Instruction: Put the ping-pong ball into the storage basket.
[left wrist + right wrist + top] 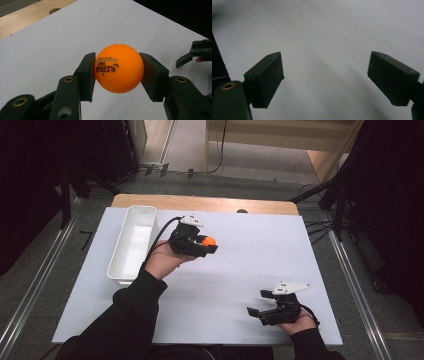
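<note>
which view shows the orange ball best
The left gripper view: the ball sits large and sharp between the left gripper's pads, its printed logo readable. The high view shows it as a small orange dot at that gripper's tip. The right gripper view looks at the white table.

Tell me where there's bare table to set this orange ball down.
The widest bare stretch of the white table lies between the left gripper, shut on the orange ping-pong ball, and the open right gripper. The far right corner is bare too. The white bin crowds the left edge.
</note>
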Demonstrator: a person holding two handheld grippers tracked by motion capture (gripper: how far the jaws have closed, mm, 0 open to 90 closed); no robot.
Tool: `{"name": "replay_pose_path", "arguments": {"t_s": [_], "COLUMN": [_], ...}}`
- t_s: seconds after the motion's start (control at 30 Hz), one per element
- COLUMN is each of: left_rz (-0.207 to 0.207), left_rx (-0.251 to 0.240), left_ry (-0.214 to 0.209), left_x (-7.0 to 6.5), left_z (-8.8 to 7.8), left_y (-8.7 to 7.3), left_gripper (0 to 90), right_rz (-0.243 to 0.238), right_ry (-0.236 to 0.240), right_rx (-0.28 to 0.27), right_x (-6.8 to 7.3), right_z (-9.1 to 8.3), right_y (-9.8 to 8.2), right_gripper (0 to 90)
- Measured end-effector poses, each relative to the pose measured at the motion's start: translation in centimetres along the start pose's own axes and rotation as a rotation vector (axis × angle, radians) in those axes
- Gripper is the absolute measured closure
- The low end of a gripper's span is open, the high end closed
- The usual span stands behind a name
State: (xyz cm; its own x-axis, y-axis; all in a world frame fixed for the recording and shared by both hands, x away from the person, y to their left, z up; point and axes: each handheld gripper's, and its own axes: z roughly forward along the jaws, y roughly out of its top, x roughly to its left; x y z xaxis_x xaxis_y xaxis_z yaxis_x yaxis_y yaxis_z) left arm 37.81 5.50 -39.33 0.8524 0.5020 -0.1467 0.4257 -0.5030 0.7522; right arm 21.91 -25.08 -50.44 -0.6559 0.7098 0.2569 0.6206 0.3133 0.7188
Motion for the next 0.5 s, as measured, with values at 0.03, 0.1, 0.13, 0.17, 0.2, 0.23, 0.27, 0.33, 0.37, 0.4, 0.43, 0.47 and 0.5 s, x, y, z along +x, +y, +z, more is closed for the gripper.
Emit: {"name": "replay_pose_path", "arguments": {"t_s": [0.03,0.1,0.13,0.17,0.2,0.23,0.27,0.33,0.37,0.4,0.43,0.47,0.5], "left_rz": [-0.003,0.0,0.002,0.006,0.006,0.006,-0.001,-0.008,-0.008,-0.011,-0.011,-0.012,-0.011], "left_rx": [-0.001,0.004,0.007,0.008,0.007,0.009,0.006,0.005,0.004,0.005,0.005,0.003,0.005], "left_ry": [0.0,0.012,0.021,0.03,0.03,0.03,0.031,0.034,0.034,0.034,0.036,0.035,0.035], "left_x": [0.1,0.2,0.2,0.3,0.4,0.5,0.6,0.7,0.8,0.9,1.0,1.1,1.2], "left_z": [0.0,-0.2,-0.2,-0.3,-0.3,-0.4,-0.4,-0.5,-0.6,-0.7,-0.8,-0.8,-0.9], "left_y": [0.0,0.0,0.0,0.0,0.0,0.0,-0.1,-0.1,-0.1,-0.1,-0.1,-0.1,-0.1], "left_gripper": [50.3,50.3,50.3,50.3,50.3,50.3,50.3,50.3,50.3,50.3,50.3,50.3,50.3], "right_rz": [0.0,0.0,0.0,0.0,0.0,0.0,0.0,0.0,0.0,0.0,0.0,-0.001,-0.001], "right_ry": [-0.002,-0.001,0.0,0.0,0.0,-0.001,-0.001,0.0,0.0,-0.001,-0.001,-0.002,-0.002], "right_rx": [0.0,0.0,0.0,0.0,0.0,0.0,0.0,0.0,0.0,0.001,0.001,0.001,0.002], "right_x": [0.0,0.0,0.0,0.0,0.0,0.0,0.0,0.0,0.0,0.0,0.0,0.0,0.0], "right_z": [0.0,0.0,0.0,0.0,0.0,0.0,0.0,0.0,0.0,0.0,0.0,0.0,0.0], "right_y": [0.0,0.0,0.0,0.0,0.0,0.0,0.0,0.0,0.0,0.0,0.0,0.0,0.0], "right_gripper": [11.9,11.9,11.9,11.9,11.9,11.9,11.9,11.9,11.9,11.9,11.9,11.9,11.9]}}
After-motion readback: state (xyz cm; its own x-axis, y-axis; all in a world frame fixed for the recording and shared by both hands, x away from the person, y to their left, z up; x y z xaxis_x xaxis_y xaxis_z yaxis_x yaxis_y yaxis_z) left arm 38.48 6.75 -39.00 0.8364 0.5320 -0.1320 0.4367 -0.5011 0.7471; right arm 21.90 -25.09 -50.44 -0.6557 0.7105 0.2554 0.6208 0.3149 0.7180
